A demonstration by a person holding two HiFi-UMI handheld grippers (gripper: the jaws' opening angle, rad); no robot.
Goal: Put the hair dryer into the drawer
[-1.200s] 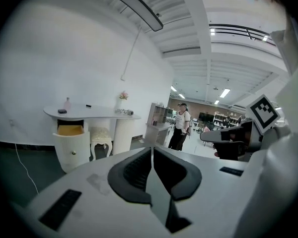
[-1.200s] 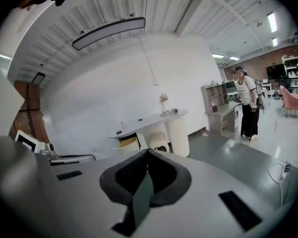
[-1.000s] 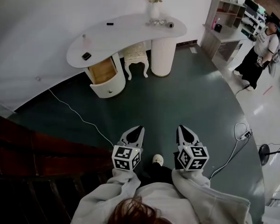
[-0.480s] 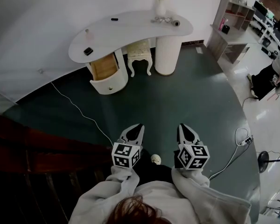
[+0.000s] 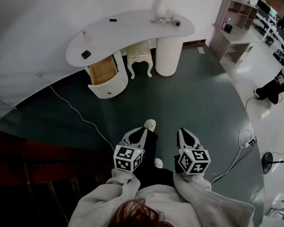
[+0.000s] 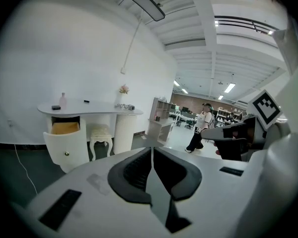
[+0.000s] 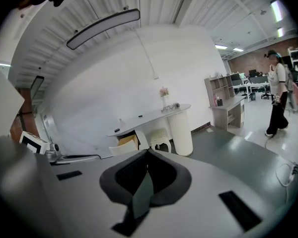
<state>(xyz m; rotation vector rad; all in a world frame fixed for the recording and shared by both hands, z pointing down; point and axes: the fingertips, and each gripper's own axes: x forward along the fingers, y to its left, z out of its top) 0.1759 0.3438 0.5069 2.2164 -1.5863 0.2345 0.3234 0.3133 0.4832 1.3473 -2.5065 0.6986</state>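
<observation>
White desk [image 5: 128, 30] | hair dryer [image 5: 175, 23] probably lying lengthwise, heading unclear | drawer [image 5: 104, 71] open

Open office hall: workstations [image 5: 266, 7], shelving unit [image 5: 234, 11], staged vanity table [image 5: 132, 30].

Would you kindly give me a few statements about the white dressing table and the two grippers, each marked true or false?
1. The wood-lined drawer of the white curved dressing table stands open. True.
2. The left gripper holds an object. False: its jaws are together with nothing between them.
3. The white padded stool stands between the drawer and the ribbed white pedestal. True.
4. The right gripper has its jaws wide apart. False: they are shut and empty.
5. The white vase of pink flowers stands on the floor. False: it stands on the tabletop.
</observation>
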